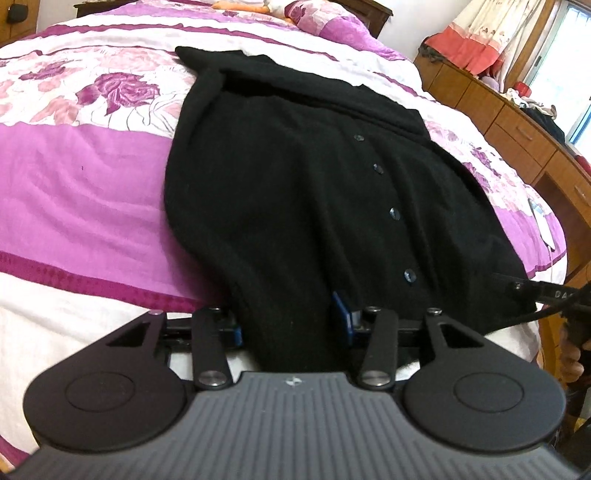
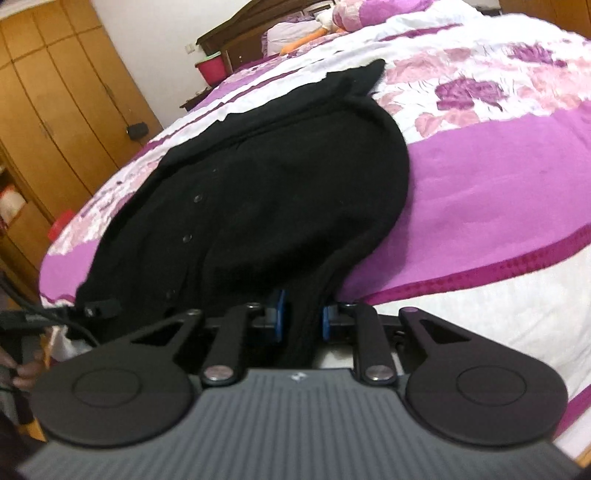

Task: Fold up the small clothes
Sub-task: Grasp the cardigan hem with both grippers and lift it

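Note:
A black buttoned cardigan [image 1: 295, 177] lies spread on the bed, its near hem hanging toward me. It also shows in the right wrist view [image 2: 280, 192]. My left gripper [image 1: 291, 325] is shut on a fold of the cardigan's near edge, the blue pads pressing the cloth from both sides. My right gripper [image 2: 301, 317] is shut on another bunch of the same near edge. The right gripper's fingers [image 1: 532, 290] show at the right edge of the left wrist view, at the cardigan's corner.
The bed cover [image 1: 85, 206] is white and purple with roses. A pillow [image 1: 332, 18] lies at the head. A wooden dresser [image 1: 517, 122] stands to one side and a wooden wardrobe [image 2: 48, 103] to the other. A red tub [image 2: 212, 68] sits by the headboard.

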`<state>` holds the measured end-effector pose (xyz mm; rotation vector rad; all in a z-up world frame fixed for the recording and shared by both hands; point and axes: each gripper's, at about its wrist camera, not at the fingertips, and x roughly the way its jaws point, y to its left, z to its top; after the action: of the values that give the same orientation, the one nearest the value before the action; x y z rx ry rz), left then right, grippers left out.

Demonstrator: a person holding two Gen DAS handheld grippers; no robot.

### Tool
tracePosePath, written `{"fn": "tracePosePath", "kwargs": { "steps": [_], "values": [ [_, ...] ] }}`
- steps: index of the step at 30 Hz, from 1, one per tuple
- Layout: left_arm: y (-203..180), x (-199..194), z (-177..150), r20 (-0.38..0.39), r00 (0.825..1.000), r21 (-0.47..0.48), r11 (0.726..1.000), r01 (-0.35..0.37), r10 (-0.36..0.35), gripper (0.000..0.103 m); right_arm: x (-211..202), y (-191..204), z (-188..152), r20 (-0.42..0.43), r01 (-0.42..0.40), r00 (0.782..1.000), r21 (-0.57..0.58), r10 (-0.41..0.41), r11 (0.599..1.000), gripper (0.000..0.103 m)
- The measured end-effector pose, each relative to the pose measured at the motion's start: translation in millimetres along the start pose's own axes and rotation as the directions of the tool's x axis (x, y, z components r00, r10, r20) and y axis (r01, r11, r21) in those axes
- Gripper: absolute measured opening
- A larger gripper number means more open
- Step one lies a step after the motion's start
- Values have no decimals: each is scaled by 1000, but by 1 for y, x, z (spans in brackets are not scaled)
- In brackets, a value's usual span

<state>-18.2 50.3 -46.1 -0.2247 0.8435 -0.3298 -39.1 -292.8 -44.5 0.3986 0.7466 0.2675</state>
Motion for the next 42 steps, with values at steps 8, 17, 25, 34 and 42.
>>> {"fn": "tracePosePath", "kwargs": {
  "steps": [8,17,25,34,42],
  "values": [
    [0,5,0,-33,999,3,1000,3,-3,51,-1,-9,-4,-10,-48,999,23,48,999,20],
    [11,-5,3,23,995,-98,990,97,-95,9,-10,-8,-3,82,-98,992,10,97,995,10],
    [13,-33,41,203,961,-149,964,220,-188,8,-25,-9,33,253,-264,938,84,236,961,9],
    [3,-54,102,397,911,-170,966,196,-115,8,-20,4,81,436,-306,869,97,236,947,9],
    [-5,-43,164,474,880,-195,971,140,-31,8,-7,3,125,560,-287,811,129,169,949,9]
  ]
}}
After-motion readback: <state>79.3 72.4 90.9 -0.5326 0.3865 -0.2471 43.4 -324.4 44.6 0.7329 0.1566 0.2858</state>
